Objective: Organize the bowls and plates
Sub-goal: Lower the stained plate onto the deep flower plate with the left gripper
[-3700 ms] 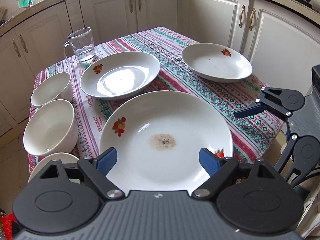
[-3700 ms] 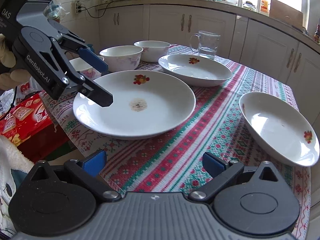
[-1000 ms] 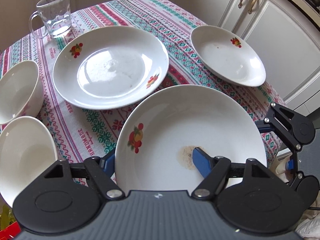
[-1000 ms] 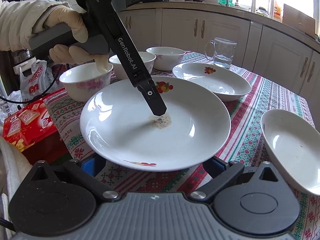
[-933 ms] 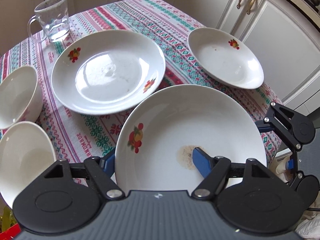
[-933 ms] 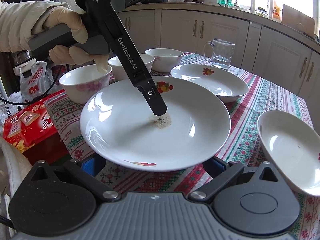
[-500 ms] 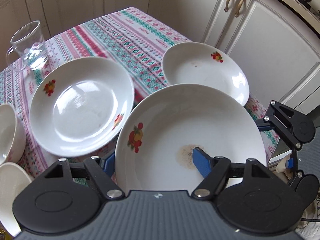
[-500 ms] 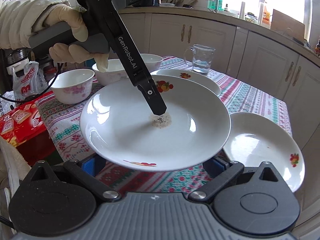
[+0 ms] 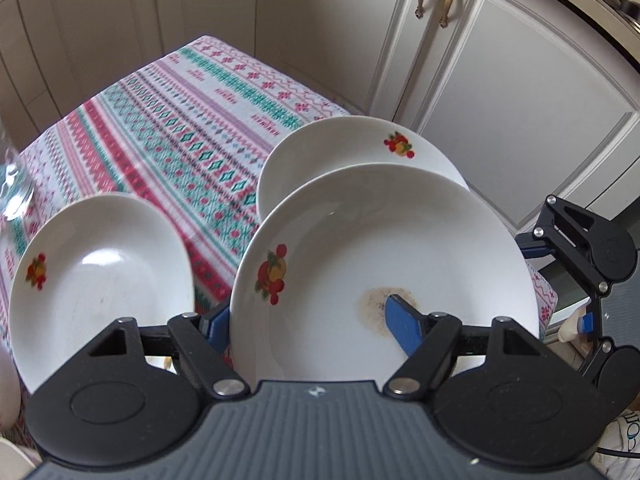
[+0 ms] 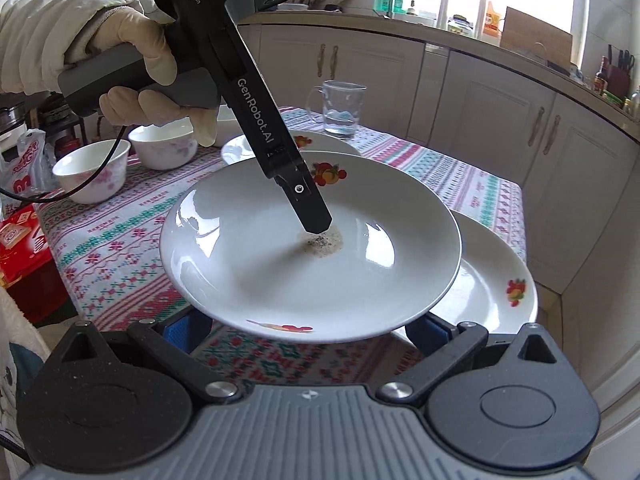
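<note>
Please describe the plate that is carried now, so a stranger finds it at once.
Look above the patterned tablecloth, near its edge. The round white plate is lifted over another plate, clamped by a hand-held gripper. Only it has a brown stain in the centre.

Stained plate: white, shallow, with a fruit decal on the rim and a brown speckled residue spot at its centre. It is clear of the worktop, roughly level, clamped at the near rim, and overlaps the near edge of plate 2.

Plate 2: white, shallow, same fruit decal, lying flat at the corner of the patterned tablecloth, partly hidden.

Plate 3: white, same decal, lying flat on the cloth to the left, apart from the others.

Bowls: 2 visible, white with a pink floral print, upright, side by side near the far-left worktop edge.
</note>
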Demonstrator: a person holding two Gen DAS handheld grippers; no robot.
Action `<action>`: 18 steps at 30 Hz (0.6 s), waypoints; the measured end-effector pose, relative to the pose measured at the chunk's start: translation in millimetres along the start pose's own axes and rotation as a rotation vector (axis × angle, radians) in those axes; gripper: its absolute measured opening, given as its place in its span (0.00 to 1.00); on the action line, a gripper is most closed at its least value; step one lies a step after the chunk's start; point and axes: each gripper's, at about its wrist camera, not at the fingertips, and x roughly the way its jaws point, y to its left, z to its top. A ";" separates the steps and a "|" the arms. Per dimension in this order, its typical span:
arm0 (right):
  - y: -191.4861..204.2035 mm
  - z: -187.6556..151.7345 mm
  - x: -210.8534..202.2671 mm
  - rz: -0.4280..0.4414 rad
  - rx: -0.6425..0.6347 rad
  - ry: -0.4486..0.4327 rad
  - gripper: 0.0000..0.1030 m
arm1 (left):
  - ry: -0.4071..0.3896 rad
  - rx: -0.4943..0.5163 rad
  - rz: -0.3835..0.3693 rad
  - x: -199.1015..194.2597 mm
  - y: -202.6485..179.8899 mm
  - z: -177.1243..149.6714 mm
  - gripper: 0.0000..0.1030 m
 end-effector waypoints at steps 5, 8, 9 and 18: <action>-14.4 -2.1 -3.0 -0.029 0.018 -0.001 1.00 | 0.004 0.028 -0.013 11.9 -5.6 16.6 0.74; -22.9 -3.5 -4.2 -0.046 0.031 0.003 1.00 | 0.005 0.040 -0.024 19.6 -8.8 26.7 0.74; -25.3 -4.1 -3.8 -0.052 0.036 0.005 1.00 | 0.005 0.043 -0.025 21.3 -10.1 29.0 0.74; -41.9 -12.0 -6.5 -0.073 0.103 0.012 1.00 | 0.006 0.083 -0.041 38.5 -19.5 49.1 0.74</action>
